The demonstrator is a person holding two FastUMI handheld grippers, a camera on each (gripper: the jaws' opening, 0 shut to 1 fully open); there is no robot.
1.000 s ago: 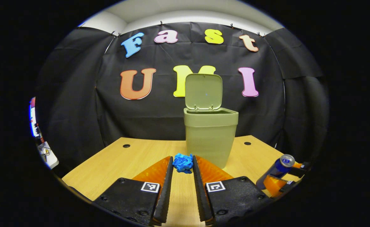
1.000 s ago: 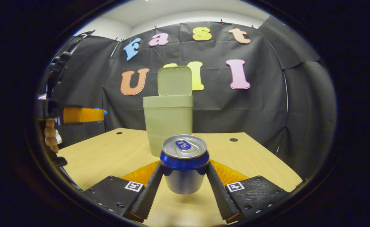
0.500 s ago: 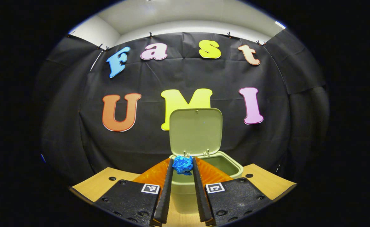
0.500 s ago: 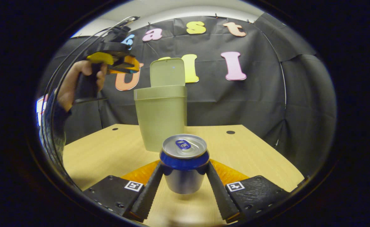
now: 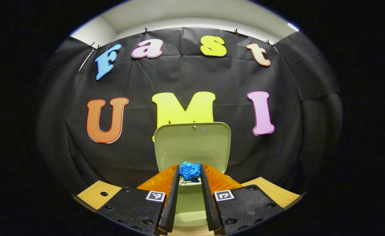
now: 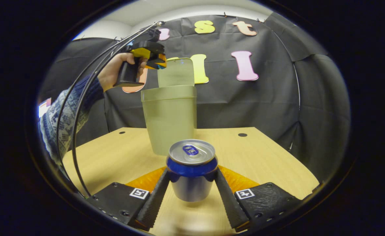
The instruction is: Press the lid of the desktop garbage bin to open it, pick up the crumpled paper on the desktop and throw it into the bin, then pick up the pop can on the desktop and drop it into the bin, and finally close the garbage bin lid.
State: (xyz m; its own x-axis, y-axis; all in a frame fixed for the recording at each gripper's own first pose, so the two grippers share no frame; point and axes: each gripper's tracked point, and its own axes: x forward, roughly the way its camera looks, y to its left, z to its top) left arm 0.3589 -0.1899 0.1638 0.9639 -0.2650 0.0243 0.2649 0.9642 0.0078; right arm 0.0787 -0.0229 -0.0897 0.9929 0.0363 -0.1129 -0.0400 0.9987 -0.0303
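Note:
My left gripper [image 5: 190,173] is shut on a blue crumpled paper [image 5: 190,171] and holds it over the mouth of the olive bin [image 5: 187,201], in front of the raised lid [image 5: 192,144]. In the right gripper view the bin [image 6: 169,121] stands on the wooden table with its lid [image 6: 175,72] up, and a hand holds the left gripper [image 6: 153,60] above its rim. My right gripper [image 6: 192,175] is shut on a blue and silver pop can [image 6: 191,170], upright and lifted a little off the table in front of the bin.
The wooden table [image 6: 258,157] has small round holes at its far corners [image 6: 242,134]. A patterned sleeve [image 6: 64,114] and cables reach in from the left of the right gripper view. Black cloth walls close the booth behind the bin.
My left gripper has risen and moved forward with the paper, from table height to above the bin's opening. The right gripper with the can has barely moved.

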